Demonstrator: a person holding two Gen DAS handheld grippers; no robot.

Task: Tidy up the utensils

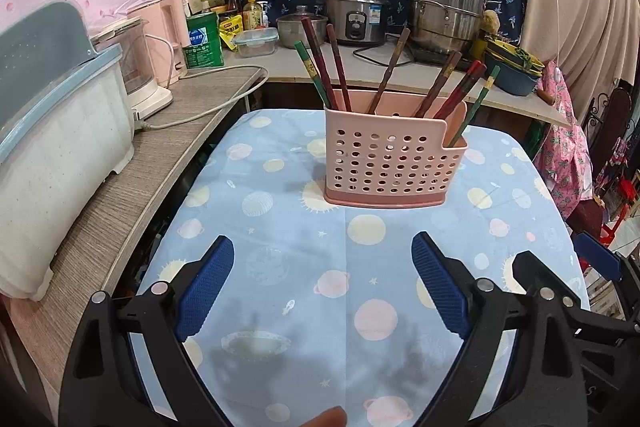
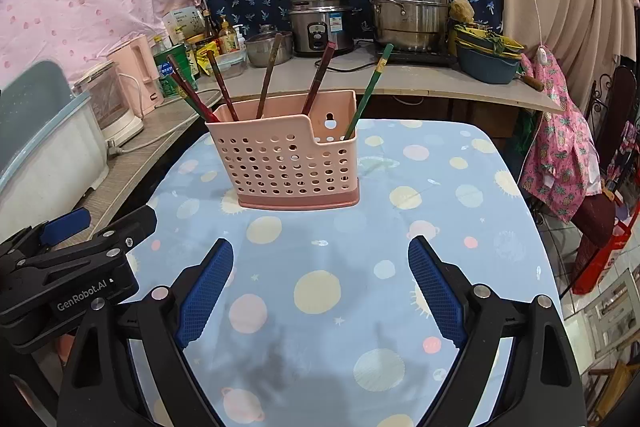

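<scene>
A pink perforated utensil holder (image 1: pixel 386 163) stands upright on the blue planet-print tablecloth (image 1: pixel 304 267); it also shows in the right wrist view (image 2: pixel 290 163). Several red, brown and green chopsticks (image 1: pixel 320 67) lean inside it, also seen in the right wrist view (image 2: pixel 318 79). My left gripper (image 1: pixel 322 247) is open and empty, hovering in front of the holder. My right gripper (image 2: pixel 320 251) is open and empty, in front of the holder and a little to its right. The left gripper's body shows at the left in the right wrist view (image 2: pixel 80 251).
A white and blue dish rack (image 1: pixel 52 147) and a clear kettle (image 1: pixel 144 67) stand on the wooden counter at left. A rice cooker (image 1: pixel 356 15), a steel steamer pot (image 1: pixel 448 11), bottles and stacked bowls (image 1: pixel 512 67) sit on the back counter. Pink clothing (image 2: pixel 560 163) hangs at right.
</scene>
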